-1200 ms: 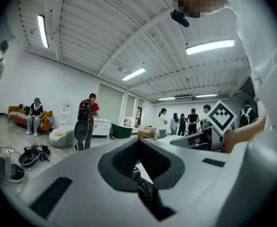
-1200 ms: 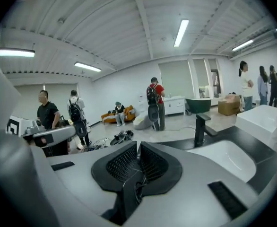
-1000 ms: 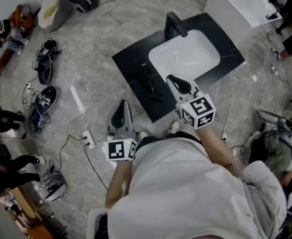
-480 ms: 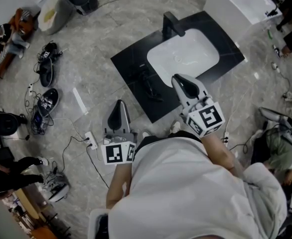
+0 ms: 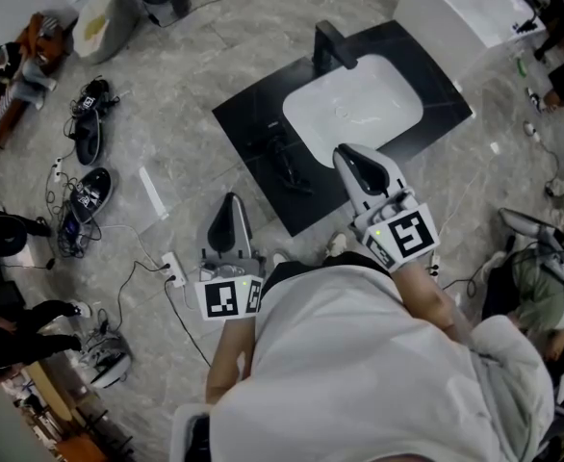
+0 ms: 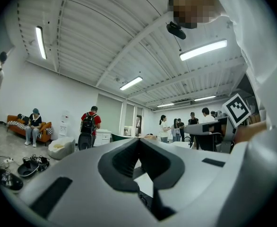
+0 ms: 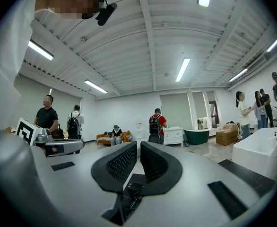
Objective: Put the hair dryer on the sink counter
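Head view: a black surface point(image 5: 253, 123) with a white basin point(image 5: 354, 104) and a black tap point(image 5: 332, 48) stands on the marble floor point(image 5: 195, 56).

Hair dryer point(image 5: 287, 157): dark, hard to read against the black. It lies on the surface just left of the basin, and I see neither tongs touching it.

Left tongs point(image 5: 231, 205): clenched, tips meeting, nothing between them. They sit over the floor, off the surface's near corner.

Right tongs point(image 5: 347, 159): clenched too, only a thin slit between the ribbed pads, and empty. They show over the surface's near edge, just beside the basin's front rim, near the hair dryer but apart from it.

Floor, left side: shoes point(image 5: 88, 133) and a power strip point(image 5: 171, 269) with cables.

Both tongs views look across a room with people point(image 6: 89, 124) standing and an orange couch point(image 6: 15, 122) by the far wall.
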A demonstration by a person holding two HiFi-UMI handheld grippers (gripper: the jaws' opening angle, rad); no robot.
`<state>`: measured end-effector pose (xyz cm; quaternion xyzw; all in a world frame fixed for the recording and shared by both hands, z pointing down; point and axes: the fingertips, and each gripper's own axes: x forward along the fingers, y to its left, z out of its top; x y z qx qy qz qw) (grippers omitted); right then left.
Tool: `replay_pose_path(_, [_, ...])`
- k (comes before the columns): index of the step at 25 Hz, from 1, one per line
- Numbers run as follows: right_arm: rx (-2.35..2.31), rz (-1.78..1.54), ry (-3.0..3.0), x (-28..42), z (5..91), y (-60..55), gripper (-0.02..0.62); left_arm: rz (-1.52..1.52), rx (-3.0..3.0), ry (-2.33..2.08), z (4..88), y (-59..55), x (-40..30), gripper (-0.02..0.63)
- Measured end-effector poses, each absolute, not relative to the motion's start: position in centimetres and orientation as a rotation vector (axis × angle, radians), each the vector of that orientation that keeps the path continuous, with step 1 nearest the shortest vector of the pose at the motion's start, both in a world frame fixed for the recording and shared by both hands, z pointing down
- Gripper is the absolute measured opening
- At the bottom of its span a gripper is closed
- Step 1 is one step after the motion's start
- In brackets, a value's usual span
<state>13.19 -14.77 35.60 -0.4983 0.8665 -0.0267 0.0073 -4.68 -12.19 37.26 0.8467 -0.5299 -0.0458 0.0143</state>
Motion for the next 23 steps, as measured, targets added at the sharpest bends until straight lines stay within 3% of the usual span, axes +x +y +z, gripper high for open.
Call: replay_pose_path(23, [-1.584, -0.088, 2.669, 11.8, 34.5, -15.2, 0.049, -0.142, 2.572, -1.742, 37.6, -11.5, -9.1, 0.002])
